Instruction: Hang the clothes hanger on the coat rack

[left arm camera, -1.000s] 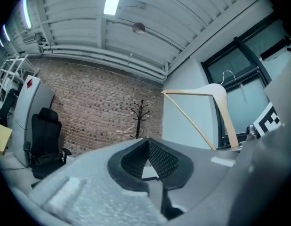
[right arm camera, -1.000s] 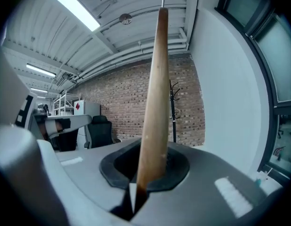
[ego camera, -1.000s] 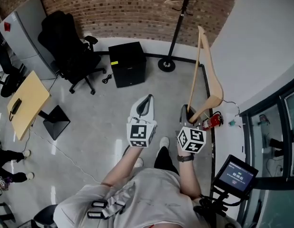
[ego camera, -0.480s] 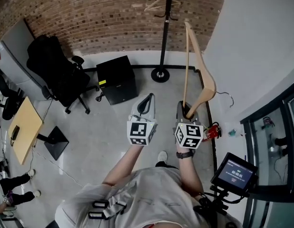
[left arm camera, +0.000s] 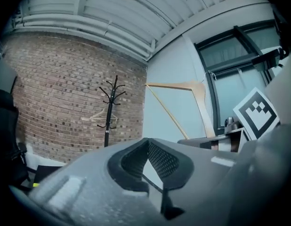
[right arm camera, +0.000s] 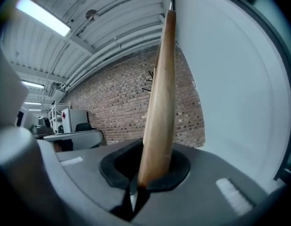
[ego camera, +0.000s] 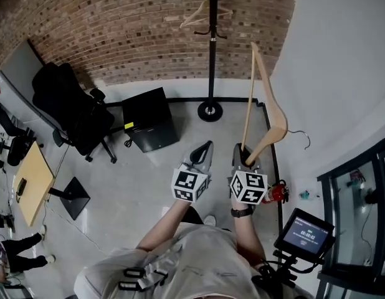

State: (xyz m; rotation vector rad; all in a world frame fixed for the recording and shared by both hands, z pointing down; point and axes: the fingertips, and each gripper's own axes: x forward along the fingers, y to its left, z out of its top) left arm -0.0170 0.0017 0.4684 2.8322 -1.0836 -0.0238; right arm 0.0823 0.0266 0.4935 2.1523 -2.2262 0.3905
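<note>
My right gripper [ego camera: 245, 160] is shut on the lower end of one arm of a wooden clothes hanger [ego camera: 268, 108], which stands up and leans toward the white wall, its metal hook [ego camera: 299, 133] pointing right. In the right gripper view the hanger's arm [right arm camera: 159, 98] rises straight out of the clamped jaws. The black coat rack [ego camera: 210, 48] stands ahead against the brick wall, with another pale hanger [ego camera: 199, 12] on it. My left gripper [ego camera: 204, 152] is level beside the right one, shut and empty; its view shows the coat rack [left arm camera: 108, 112] and the held hanger [left arm camera: 183, 86].
A black office chair [ego camera: 68, 108] and a black cabinet [ego camera: 149, 118] stand left of the rack's round base [ego camera: 210, 111]. A wooden desk [ego camera: 30, 182] is at the far left. A red fire extinguisher [ego camera: 280, 193] and a screen [ego camera: 303, 232] sit by the white wall [ego camera: 342, 67] on the right.
The person has walked toward the coat rack, which now looks nearer and straight ahead. Both grippers travelled forward together, and the hanger stayed clamped in the right one.
</note>
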